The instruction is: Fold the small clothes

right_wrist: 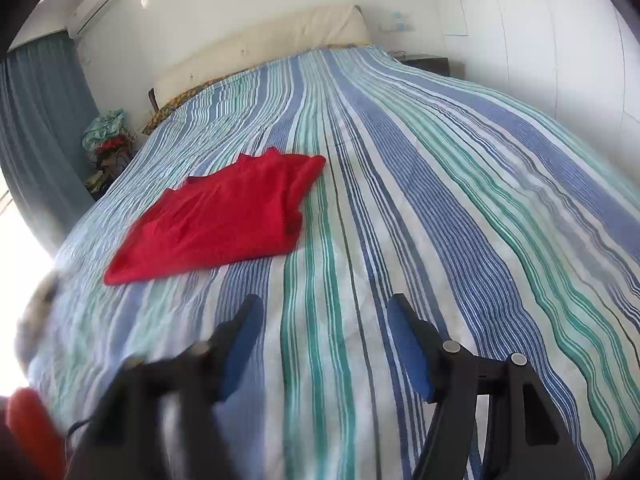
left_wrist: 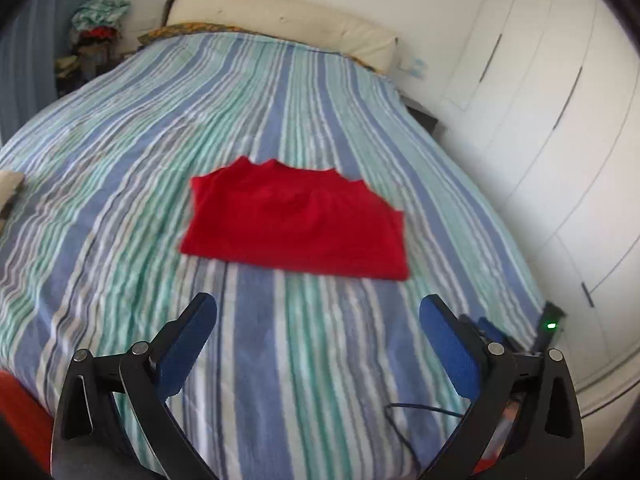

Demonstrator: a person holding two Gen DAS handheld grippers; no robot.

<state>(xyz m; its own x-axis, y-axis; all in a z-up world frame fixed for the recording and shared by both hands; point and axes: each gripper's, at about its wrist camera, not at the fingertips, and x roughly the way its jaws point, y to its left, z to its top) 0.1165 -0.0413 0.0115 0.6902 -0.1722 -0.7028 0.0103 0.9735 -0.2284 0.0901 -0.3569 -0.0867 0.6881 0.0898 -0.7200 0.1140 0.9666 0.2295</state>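
Striped in blue, green and white, a bedspread (left_wrist: 120,168) covers the bed that fills this white-walled bedroom, and a red garment (left_wrist: 294,224) lies folded flat at its middle, well apart from both tools. It looks light, soft and limp, likely to sag and slide on the cover; a corner or the near folded edge seems the best place to pinch. Nearer the cameras, the left gripper (left_wrist: 318,308) stands wide open and empty, the right gripper (right_wrist: 325,308) partly open, also holding nothing.
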